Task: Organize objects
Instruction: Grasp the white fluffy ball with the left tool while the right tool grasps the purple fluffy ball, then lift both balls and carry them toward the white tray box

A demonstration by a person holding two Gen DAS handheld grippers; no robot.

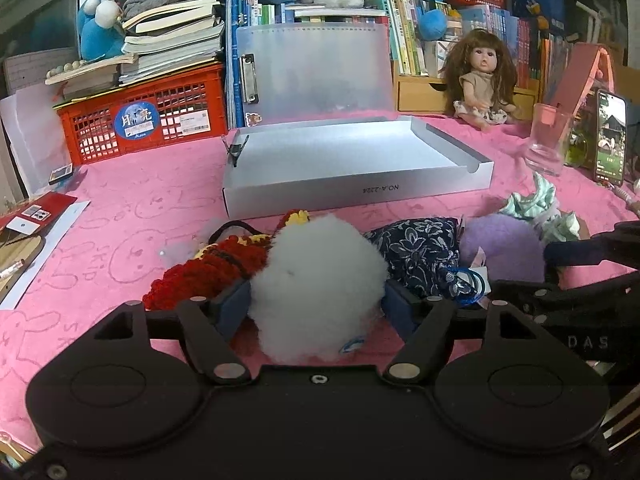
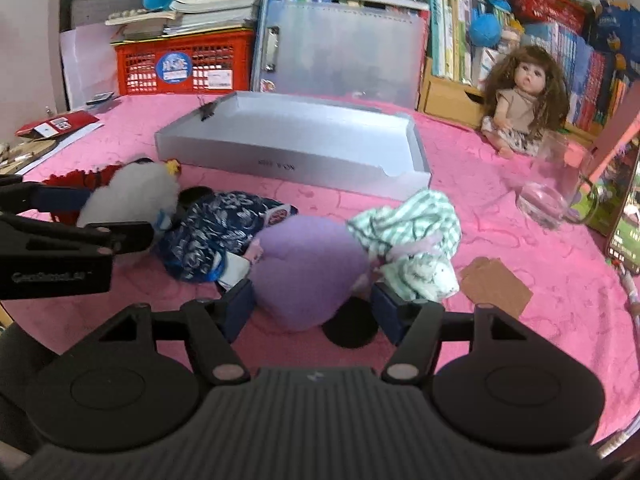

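Observation:
A white fluffy ball [image 1: 320, 280] lies on the pink cloth between the fingers of my left gripper [image 1: 316, 304]. The blue pads stand at its sides without squeezing it. Behind it lie a red crocheted toy [image 1: 208, 272] and a navy floral pouch [image 1: 420, 252]. In the right wrist view a purple plush ball [image 2: 304, 268] sits between the open fingers of my right gripper [image 2: 312, 304], with a gap on its right side. A green striped cloth [image 2: 412, 236] is bunched against it. An empty silver box [image 1: 360, 188] stands open beyond the pile.
A brown card [image 2: 496, 288] lies right of the striped cloth. A glass [image 2: 556, 196], a lit phone [image 1: 610, 136] and a doll [image 1: 484, 80] stand at the right. A red crate [image 1: 140, 120] under books, shelves and plush toys line the back. Papers lie at the left edge.

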